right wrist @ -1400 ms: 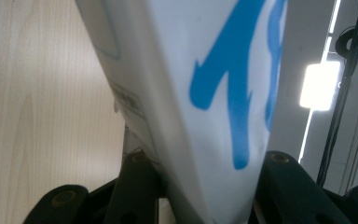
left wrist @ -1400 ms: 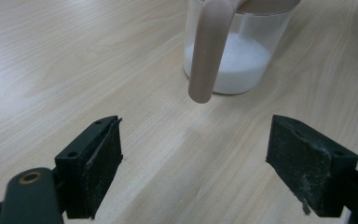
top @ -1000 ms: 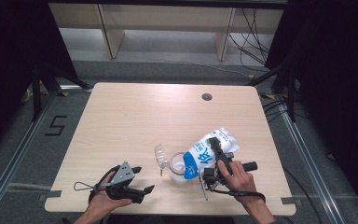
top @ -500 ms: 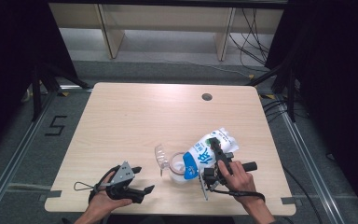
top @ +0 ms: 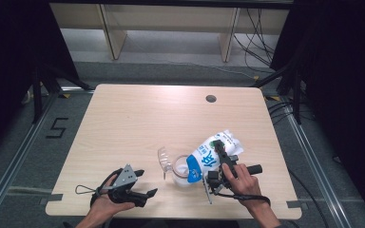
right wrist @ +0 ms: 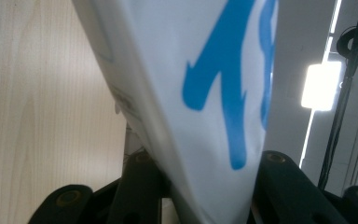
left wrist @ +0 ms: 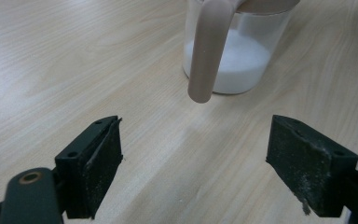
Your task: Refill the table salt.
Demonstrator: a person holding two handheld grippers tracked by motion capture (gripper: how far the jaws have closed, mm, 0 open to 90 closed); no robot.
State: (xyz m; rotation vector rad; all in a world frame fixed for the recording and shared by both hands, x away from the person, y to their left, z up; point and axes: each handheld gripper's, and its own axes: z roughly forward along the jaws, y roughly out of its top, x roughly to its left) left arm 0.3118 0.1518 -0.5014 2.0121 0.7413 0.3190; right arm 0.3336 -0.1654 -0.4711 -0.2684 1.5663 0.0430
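Well, nothing moves vs. a sec ago: both hands and the bag sit in the same spots. Left gripper [top: 140, 190] rests near the table's [top: 138, 123] front edge, jaws wide apart, holding nothing. Its own view looks at the clear jug [left wrist: 235, 51] w/ white powder low inside, handle [left wrist: 209, 46] facing it. Jug [top: 178, 166] stands mid-table, touching the white-and-blue bag [top: 214, 152]. Bag is tipped, mouth over the jug. Right gripper [top: 224, 159] is clamped on the bag [right wrist: 200, 93], pinching its bottom end. Looks like pouring is on hold or slow; can't see powder falling.
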